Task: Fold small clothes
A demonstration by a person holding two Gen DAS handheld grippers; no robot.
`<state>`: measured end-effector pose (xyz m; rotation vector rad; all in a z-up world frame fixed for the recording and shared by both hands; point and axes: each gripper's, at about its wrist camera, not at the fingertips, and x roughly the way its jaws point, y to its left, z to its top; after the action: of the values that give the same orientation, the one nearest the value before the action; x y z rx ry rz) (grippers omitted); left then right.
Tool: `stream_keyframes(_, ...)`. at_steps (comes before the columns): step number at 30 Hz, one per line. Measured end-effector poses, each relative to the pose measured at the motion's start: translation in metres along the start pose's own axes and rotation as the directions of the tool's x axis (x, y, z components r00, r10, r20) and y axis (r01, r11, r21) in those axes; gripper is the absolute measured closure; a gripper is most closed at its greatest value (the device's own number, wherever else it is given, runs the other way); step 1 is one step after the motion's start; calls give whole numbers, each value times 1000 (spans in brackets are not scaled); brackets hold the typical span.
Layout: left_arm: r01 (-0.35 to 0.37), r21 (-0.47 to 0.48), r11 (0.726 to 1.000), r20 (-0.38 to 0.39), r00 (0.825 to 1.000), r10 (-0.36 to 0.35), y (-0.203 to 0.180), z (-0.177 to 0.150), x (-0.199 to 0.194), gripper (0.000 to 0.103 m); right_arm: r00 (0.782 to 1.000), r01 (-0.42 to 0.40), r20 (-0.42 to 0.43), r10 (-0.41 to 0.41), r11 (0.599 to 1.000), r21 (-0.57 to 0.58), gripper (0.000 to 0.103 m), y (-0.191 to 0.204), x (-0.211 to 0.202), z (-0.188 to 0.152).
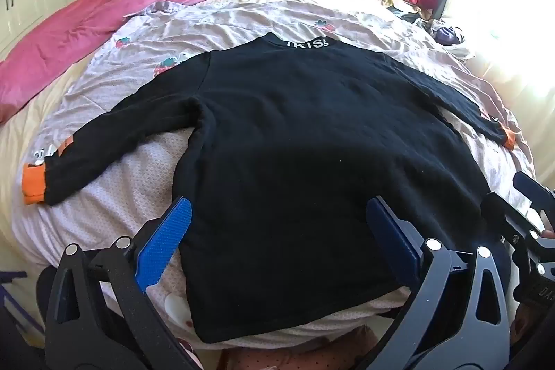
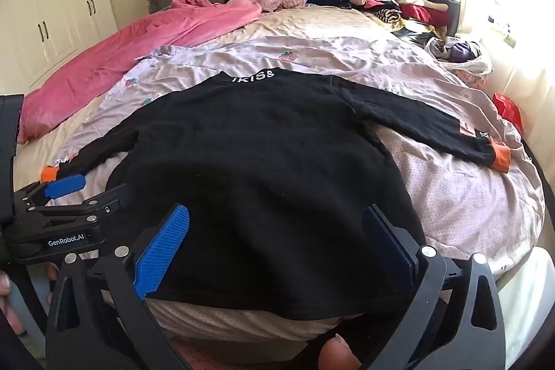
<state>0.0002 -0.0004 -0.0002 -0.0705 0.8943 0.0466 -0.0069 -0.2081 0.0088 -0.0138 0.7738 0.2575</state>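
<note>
1. Black long-sleeved knit top with orange cuffs (image 1: 312, 134) is lying flat, back up, on pink strawberry-print quilt (image 1: 215, 26), sleeves spread out w/ collar facing the grey headboard.
2. Left gripper (image 1: 277, 245) and right gripper (image 2: 274, 248) are hovering over the hem, jaws fully apart, gripping nothing.
3. Step looks like pre-fold; no fold made yet.
4. Next prob. calls for pinching a sleeve or side edge and bringing it inward across the body.
</note>
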Motion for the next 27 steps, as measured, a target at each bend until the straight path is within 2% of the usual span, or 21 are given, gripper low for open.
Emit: stream_keyframes(27, 8, -5, 1000, 3, 1000, -8, -1, -2, -1, 8, 1000, 22, -2, -22, 1000, -20, 4, 5, -4, -1)
